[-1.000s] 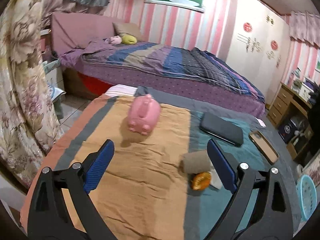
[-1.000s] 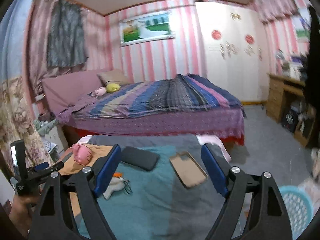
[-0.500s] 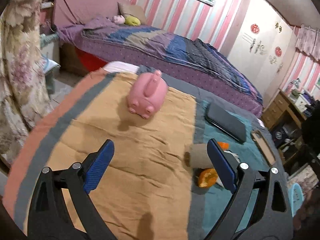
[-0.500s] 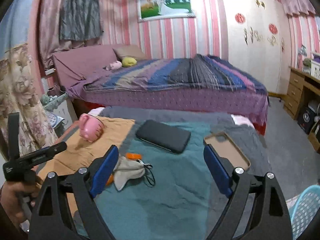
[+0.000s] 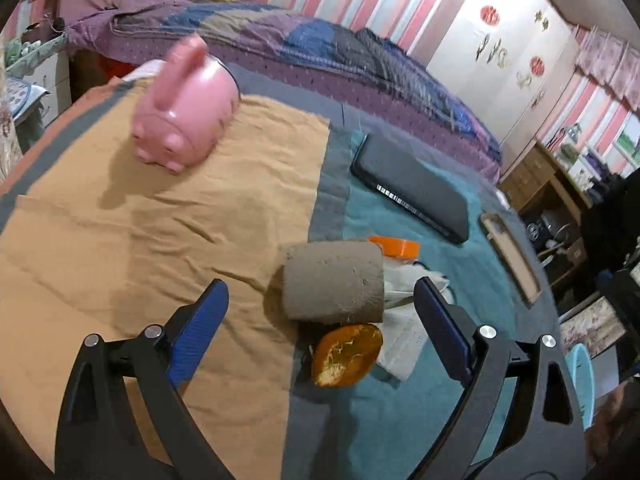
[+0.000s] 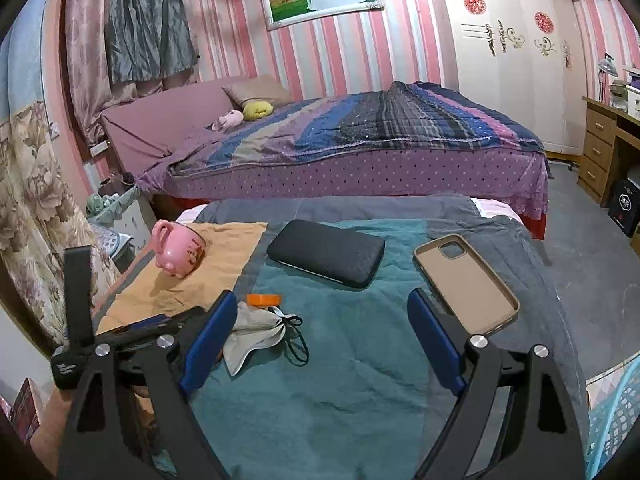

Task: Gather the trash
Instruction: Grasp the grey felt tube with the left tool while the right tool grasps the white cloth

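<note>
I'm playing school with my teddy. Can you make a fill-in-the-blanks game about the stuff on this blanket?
1. The mug lying on its side is ____ in colour.
2. The orange peel lies just in front of the grey ____.
3. The phone case is lying with its open side facing ____.
4. Both the left gripper and the right gripper have their jaws ____.

Missing words: pink; roll; up; open

Both grippers have the same build. The left gripper and the right gripper each have black, angular frames with triangular cut-outs, round silver screws at the joints, and two flat fingers with ribbed blue pads.
</note>
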The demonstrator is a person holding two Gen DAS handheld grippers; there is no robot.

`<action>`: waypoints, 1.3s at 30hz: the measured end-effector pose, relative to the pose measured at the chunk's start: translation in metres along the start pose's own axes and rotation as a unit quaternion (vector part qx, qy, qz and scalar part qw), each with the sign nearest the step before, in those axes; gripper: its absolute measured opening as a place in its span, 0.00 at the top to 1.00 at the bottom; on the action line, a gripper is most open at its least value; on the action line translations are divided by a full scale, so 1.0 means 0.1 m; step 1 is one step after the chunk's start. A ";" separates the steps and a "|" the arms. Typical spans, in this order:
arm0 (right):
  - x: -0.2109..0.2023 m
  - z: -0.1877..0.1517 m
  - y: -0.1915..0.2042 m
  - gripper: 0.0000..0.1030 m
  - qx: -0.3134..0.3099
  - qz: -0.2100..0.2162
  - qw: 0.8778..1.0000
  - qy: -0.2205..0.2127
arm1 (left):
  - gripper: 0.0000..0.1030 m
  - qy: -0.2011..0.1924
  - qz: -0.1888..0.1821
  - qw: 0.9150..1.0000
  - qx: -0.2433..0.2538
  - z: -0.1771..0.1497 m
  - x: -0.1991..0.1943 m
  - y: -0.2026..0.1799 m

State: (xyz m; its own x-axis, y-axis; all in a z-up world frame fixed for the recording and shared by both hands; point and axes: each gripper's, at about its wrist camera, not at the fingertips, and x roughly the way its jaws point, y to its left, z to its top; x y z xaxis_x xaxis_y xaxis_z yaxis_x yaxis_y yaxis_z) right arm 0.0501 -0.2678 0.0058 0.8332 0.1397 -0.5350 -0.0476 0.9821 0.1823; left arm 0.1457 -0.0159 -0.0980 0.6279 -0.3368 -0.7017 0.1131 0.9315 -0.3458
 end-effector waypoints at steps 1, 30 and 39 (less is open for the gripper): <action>0.02 0.00 0.01 0.17 -0.002 0.000 1.000 0.002 | 0.12 0.003 0.003 1.000 0.000 -0.01 0.03 -0.01; 1.46 -0.38 0.59 0.32 0.016 0.046 0.988 0.148 | 0.49 -0.072 0.023 0.997 -0.001 0.20 -0.57 0.32; 1.37 -0.43 0.76 0.74 -0.027 0.047 0.987 0.151 | 0.49 -0.081 0.019 0.997 -0.005 0.21 -0.70 0.42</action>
State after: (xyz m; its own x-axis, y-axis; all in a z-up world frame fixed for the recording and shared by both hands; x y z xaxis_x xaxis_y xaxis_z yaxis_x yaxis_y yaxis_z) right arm 0.1367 -0.1682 -0.0891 0.6221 0.2538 -0.7406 -0.1524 0.9672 0.2034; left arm 0.1224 0.0493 -0.0505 0.7477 -0.2731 -0.6053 0.0793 0.9417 -0.3270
